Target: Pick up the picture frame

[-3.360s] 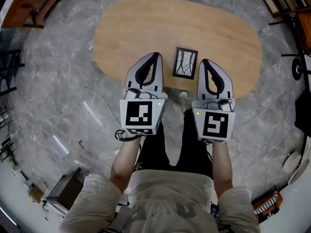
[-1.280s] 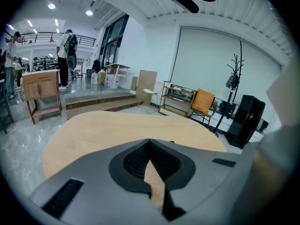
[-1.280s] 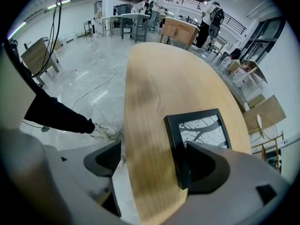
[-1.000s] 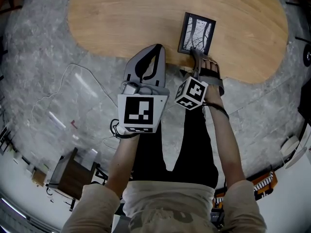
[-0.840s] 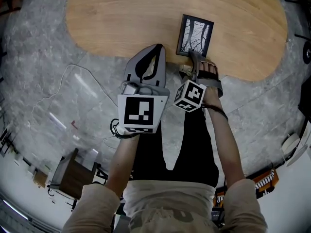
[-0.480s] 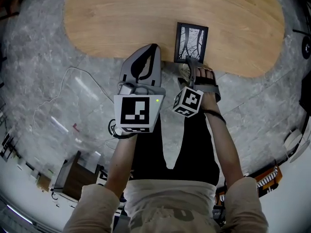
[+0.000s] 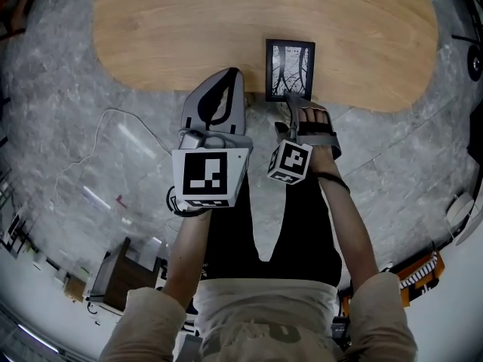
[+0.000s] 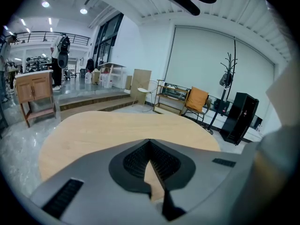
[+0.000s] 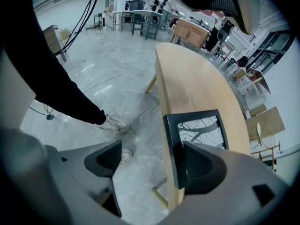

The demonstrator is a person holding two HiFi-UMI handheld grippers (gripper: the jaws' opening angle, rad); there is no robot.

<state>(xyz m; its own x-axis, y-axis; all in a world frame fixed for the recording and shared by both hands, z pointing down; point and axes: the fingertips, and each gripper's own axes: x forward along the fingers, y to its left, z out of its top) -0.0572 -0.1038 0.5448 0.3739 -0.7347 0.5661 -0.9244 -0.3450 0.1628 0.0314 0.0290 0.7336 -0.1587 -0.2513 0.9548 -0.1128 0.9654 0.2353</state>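
On the oval wooden worktop [image 7: 189,36], the picture frame [image 7: 290,66] is now sitting squared at the near edge. The open right tongs [image 7: 291,105] are bracketing its rim, ready to pinch. The left tongs [image 7: 226,78] are idling closed.

Black picture frame [image 7: 290,69], pale wooden table [image 7: 189,36]

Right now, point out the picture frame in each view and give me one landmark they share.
Head view: the picture frame is at upper centre, on the near edge of the wooden table.
Left gripper view: the frame is not in it.
Right gripper view: the frame is at lower centre-right, lying at the table's edge.
Shared landmark: the wooden table, seen in all three views.
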